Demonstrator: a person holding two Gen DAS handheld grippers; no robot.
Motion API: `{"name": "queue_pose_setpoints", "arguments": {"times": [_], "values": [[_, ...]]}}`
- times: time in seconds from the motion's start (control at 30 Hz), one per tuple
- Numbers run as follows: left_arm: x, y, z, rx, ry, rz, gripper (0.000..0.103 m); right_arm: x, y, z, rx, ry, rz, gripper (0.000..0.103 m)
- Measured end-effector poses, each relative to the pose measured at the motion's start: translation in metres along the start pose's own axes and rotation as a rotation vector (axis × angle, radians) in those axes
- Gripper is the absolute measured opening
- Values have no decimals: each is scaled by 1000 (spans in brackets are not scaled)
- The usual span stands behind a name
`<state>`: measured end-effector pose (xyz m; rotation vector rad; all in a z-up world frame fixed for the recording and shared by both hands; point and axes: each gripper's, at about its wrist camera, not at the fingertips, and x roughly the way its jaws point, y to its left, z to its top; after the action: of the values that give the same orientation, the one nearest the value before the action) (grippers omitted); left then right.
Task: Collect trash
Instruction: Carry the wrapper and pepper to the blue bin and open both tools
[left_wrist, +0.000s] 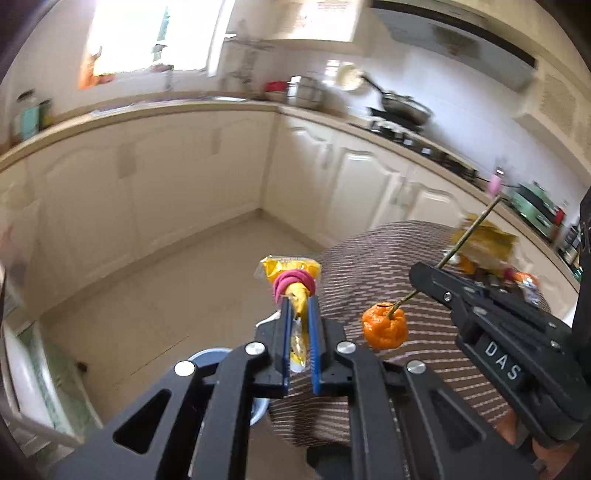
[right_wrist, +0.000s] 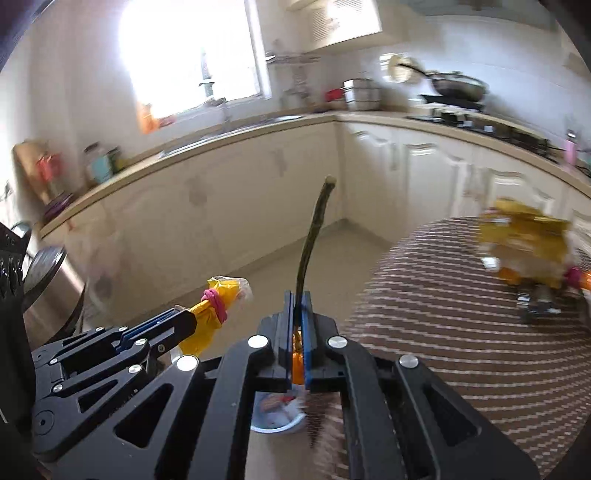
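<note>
My left gripper (left_wrist: 298, 306) is shut on a yellow wrapper (left_wrist: 291, 269) tied with a pink rubber band, held above the floor beside the table edge. It also shows in the right wrist view (right_wrist: 218, 306). My right gripper (right_wrist: 300, 295) is shut on a thin green stick (right_wrist: 314, 229) that points up; an orange peel (left_wrist: 385, 325) hangs on the stick's lower end in the left wrist view. More yellow wrappers (right_wrist: 524, 240) lie blurred on the far part of the table.
A round table with a brown striped cloth (right_wrist: 461, 314) is at the right. A blue bin (right_wrist: 275, 415) sits on the floor below both grippers. A steel pedal bin (right_wrist: 51, 291) stands at left. Cream kitchen cabinets (left_wrist: 166, 177) and counters ring the room.
</note>
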<state>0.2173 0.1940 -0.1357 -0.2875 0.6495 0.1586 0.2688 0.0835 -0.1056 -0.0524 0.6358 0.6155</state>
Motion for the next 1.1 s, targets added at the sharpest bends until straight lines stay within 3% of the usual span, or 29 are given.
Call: {"name": "queue_pose_setpoints", "arguments": {"times": [0.23, 0.43, 0.6, 0.73, 0.9, 0.97, 1.1], "values": [[44, 84, -22, -102, 105, 93, 8, 84, 53, -19, -51, 110, 75, 3], [105, 128, -46, -164, 233, 102, 8, 152, 59, -51, -52, 231, 71, 3], [148, 143, -57, -182, 300, 105, 8, 195, 52, -68, -37, 302, 44, 3], [174, 151, -58, -183, 307, 114, 10, 215, 46, -77, -29, 328, 39, 3], [190, 156, -56, -204, 303, 142, 21, 233, 44, -84, -21, 354, 40, 3], [193, 158, -57, -217, 308, 134, 30, 237, 43, -87, -20, 363, 42, 3], [192, 163, -62, -224, 314, 152, 35, 243, 44, -88, -15, 369, 46, 3]]}}
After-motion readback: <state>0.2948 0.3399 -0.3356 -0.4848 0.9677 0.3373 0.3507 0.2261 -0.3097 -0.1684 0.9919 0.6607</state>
